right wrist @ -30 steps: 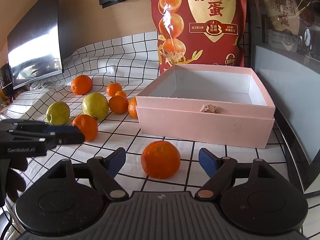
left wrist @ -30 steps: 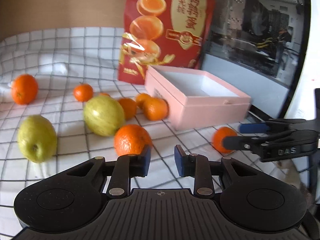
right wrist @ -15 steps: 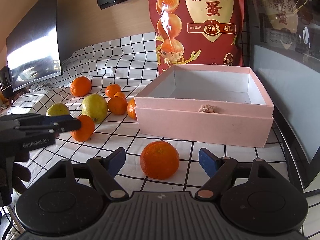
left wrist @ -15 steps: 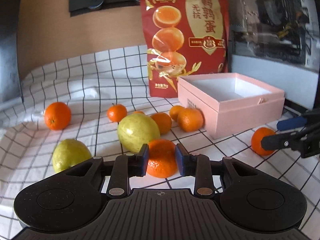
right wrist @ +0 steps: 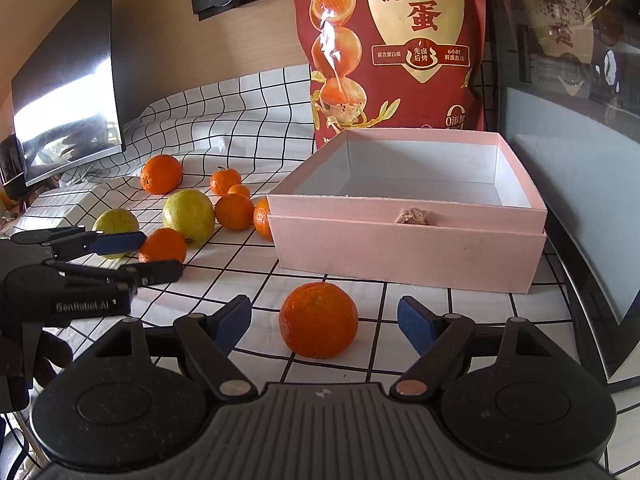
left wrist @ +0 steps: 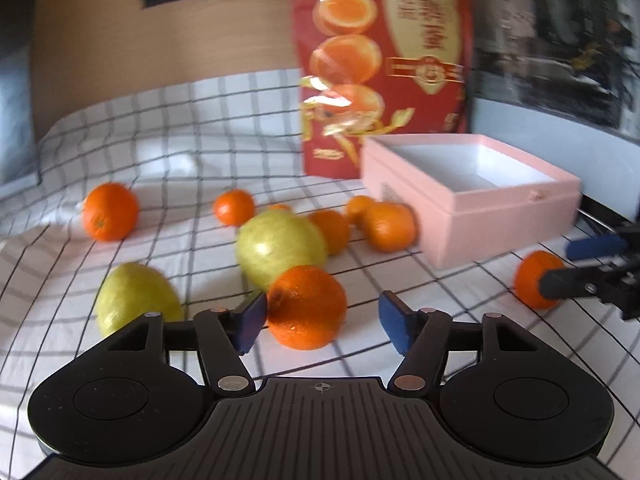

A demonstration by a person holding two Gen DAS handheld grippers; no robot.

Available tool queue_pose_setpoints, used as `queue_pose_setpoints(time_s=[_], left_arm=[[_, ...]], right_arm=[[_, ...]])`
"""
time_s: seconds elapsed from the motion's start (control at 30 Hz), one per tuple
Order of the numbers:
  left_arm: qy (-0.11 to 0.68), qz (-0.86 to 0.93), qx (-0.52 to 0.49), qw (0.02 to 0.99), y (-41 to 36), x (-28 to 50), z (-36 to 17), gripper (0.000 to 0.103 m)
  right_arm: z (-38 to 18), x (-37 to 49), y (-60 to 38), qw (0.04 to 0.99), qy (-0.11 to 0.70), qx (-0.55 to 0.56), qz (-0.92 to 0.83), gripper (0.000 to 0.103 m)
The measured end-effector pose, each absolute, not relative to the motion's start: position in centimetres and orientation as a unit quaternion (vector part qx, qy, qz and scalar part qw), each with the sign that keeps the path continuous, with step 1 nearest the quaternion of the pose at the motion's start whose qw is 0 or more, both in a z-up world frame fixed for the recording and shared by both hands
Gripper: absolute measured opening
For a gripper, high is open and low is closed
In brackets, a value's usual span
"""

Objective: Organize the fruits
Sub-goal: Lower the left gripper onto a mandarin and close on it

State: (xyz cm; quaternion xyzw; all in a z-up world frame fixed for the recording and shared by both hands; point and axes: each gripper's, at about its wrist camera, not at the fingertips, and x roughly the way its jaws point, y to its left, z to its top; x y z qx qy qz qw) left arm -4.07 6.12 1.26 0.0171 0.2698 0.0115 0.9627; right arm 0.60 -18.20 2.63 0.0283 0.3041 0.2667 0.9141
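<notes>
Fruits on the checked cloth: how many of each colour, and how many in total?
Orange fruits: 8
Yellow-green fruits: 2
Total: 10

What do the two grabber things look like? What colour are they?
Both are made of black plastic. Each gripper, the left gripper and the right gripper, has two thin black fingers tipped with dark blue pads, small silver rivets at the joints, two round black discs and a ribbed black panel between them. The left one has pale lettering on its side, and the hand holding it wears a black glove.
</notes>
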Motion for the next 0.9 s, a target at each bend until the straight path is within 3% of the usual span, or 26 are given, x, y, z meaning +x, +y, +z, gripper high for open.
queue_pose_setpoints(time_s=[0.43,0.6,0.9], left_arm=[[0.312,0.011,-0.066,0.948,9.4,-2.4,0.5,0.067],[0.310,-0.002,-0.052,0.949,8.8,-2.5,0.6,0.053],[0.276,-0.065,-0.074,0.956,6.4,-5.0,2.5,0.053]], right_arm=[[2.4,0.7,-18.3,0.912,0.309,0.029,0.266,0.082],[2.9,0.5,-18.3,0.917,0.309,0.017,0.251,0.082],[10.5,1.3,-19.9,0.931,0.276,0.031,0.236,0.082]])
